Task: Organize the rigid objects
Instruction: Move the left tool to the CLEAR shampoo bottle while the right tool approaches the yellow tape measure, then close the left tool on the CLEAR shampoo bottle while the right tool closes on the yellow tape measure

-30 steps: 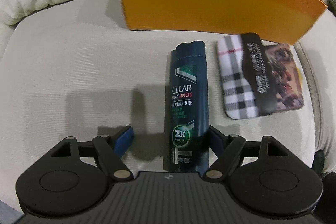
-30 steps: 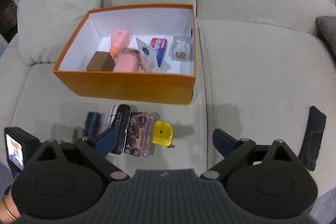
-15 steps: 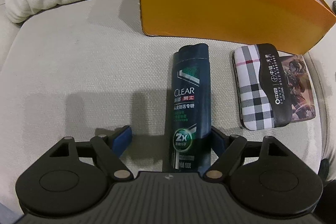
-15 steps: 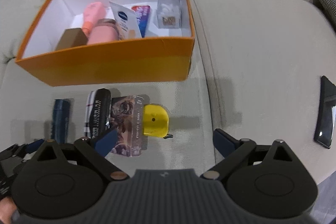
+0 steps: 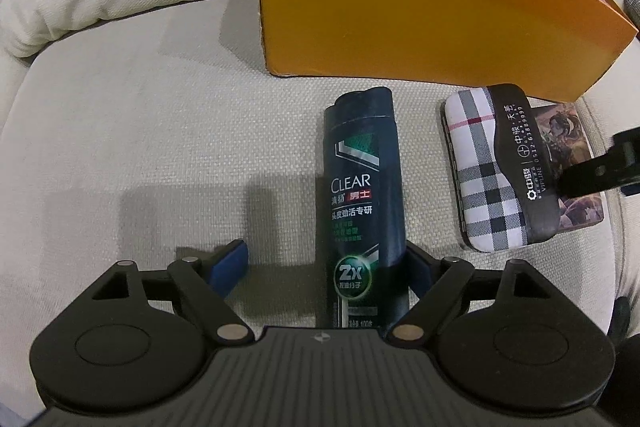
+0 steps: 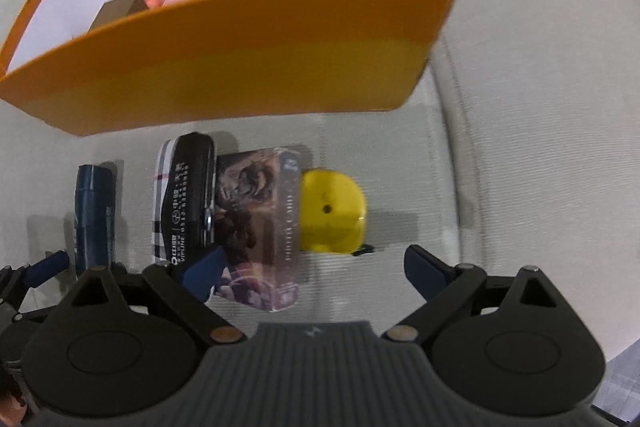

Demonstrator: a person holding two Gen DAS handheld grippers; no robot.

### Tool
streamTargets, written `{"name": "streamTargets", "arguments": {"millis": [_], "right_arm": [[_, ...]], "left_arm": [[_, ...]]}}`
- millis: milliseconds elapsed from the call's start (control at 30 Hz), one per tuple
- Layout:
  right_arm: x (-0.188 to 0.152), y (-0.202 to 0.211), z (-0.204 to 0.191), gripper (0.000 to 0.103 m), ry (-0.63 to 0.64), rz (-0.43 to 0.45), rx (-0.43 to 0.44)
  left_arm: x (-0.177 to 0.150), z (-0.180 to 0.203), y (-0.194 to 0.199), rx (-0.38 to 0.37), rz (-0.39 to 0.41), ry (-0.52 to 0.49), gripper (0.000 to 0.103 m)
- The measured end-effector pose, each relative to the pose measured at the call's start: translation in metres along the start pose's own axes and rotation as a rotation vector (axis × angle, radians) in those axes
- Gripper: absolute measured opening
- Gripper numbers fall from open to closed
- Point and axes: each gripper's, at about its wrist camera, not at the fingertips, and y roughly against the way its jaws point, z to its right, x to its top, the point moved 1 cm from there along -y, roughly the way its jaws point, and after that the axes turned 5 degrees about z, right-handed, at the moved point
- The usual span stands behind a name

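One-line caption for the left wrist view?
Open left gripper straddles a CLEAR shampoo bottle lying on the sofa cushion before the orange box.

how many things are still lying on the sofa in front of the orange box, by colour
dark blue: 1, the plastic shampoo bottle
black and white plaid: 1, the hard glasses case
brown printed: 1, the flat card box
yellow: 1, the round tape measure
total: 4
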Motion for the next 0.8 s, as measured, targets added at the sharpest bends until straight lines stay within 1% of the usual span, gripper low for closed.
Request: {"name": "streamTargets", "arguments": {"millis": [133, 267, 467, 567, 633, 700, 800], "right_arm": [[-0.002, -0.01, -0.011, 0.096, 0.023, -0.009, 0.003], [-0.001, -0.018, -0.015, 0.097, 0.06, -0.016, -0.022], [0.013, -0.01, 0.019, 0.1, -0.047, 0.023, -0.028], [0.015, -0.006, 0.029, 0.099, -0.058, 0.031, -0.005], [0.015, -0.003, 0.036, 0.099, -0.07, 0.049, -0.011], [0.012, 0.004, 0.047, 0.099, -0.084, 0.076, -0.029], [0.014, 0.006, 0.055, 0.099, -0.091, 0.094, -0.089]], "left_arm": [[0.0, 0.0, 0.0, -0.005, -0.001, 0.003, 0.098], [0.001, -0.001, 0.0, -0.011, -0.003, 0.002, 0.098], [0.002, -0.001, 0.0, -0.015, -0.005, 0.002, 0.098], [0.002, 0.001, 0.0, -0.012, -0.008, 0.005, 0.098], [0.002, 0.0, 0.0, -0.013, -0.01, 0.006, 0.098], [0.002, 0.0, 0.0, -0.015, -0.009, 0.009, 0.098], [0.002, 0.0, -0.001, -0.014, -0.008, 0.009, 0.098]]}}
